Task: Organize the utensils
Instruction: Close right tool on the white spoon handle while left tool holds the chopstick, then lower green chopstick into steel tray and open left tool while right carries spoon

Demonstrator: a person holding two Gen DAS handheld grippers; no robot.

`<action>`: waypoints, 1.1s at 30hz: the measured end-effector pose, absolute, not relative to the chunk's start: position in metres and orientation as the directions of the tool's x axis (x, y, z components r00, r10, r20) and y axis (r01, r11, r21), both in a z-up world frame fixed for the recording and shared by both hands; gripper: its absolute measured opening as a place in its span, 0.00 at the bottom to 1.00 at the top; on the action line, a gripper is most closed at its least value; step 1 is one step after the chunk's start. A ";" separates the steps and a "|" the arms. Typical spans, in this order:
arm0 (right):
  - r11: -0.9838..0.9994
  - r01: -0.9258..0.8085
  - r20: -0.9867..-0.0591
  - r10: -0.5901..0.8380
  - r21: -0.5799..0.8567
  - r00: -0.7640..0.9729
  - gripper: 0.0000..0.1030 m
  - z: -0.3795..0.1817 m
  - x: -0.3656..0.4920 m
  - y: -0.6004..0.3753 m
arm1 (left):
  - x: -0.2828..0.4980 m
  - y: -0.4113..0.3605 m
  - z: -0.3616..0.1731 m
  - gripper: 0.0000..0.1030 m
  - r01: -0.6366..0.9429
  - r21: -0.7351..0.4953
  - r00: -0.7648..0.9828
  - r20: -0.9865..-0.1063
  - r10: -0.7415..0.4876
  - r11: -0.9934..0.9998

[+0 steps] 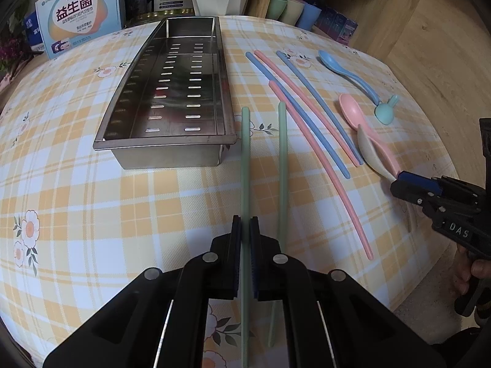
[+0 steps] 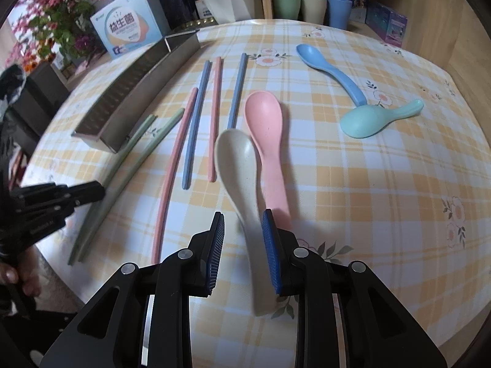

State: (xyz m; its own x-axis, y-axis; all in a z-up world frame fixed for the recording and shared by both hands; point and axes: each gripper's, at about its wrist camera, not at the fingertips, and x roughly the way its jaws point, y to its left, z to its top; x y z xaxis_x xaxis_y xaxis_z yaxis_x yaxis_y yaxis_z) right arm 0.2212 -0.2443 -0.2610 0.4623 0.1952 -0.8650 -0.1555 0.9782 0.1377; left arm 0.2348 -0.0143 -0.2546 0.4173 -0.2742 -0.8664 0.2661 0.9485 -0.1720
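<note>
- My left gripper [image 1: 245, 230] has its fingers clamped on one green chopstick [image 1: 245, 159], whose long axis runs straight ahead, beside the steel tray [image 1: 165, 145].
- My right gripper [image 2: 242, 230] fingers are spread, straddling the cream spoon [image 2: 234, 159] handle.

Soft, even daylight, faint shadows; glare streaks the steel tray [image 1: 172, 92]; fisheye bends the worktop [image 1: 92, 184], corners dark, edges blurred.

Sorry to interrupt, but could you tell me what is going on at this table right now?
A person is sorting plastic utensils with two handheld grippers. The left gripper is shut on a green chopstick; its twin lies beside it. The right gripper is open around the handle of the beige spoon. The metal tray holds nothing yet. The other chopsticks and spoons lie on the checked tablecloth.
</note>
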 end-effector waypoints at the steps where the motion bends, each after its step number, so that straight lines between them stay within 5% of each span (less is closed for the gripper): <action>1: 0.979 -0.155 -0.872 0.188 0.131 0.452 0.25 -0.263 0.222 -0.243 | 0.235 -0.015 -0.254 0.06 0.268 -0.170 0.417 -0.867 -0.274 0.948; 7: 0.978 -0.111 -0.873 0.206 0.174 0.443 0.12 -0.269 0.221 -0.247 | 0.235 -0.013 -0.254 0.06 0.268 -0.188 0.414 -0.863 -0.289 0.945; 29: 0.913 -0.004 -0.805 0.361 0.407 0.470 0.12 -0.282 0.225 -0.272 | 0.242 -0.027 -0.252 0.05 0.310 -0.114 0.421 -0.874 -0.243 0.944; 33: 0.864 0.022 -0.760 0.430 0.503 0.487 0.12 -0.285 0.223 -0.284 | 0.245 -0.021 -0.251 0.05 0.297 -0.191 0.394 -0.868 -0.302 0.936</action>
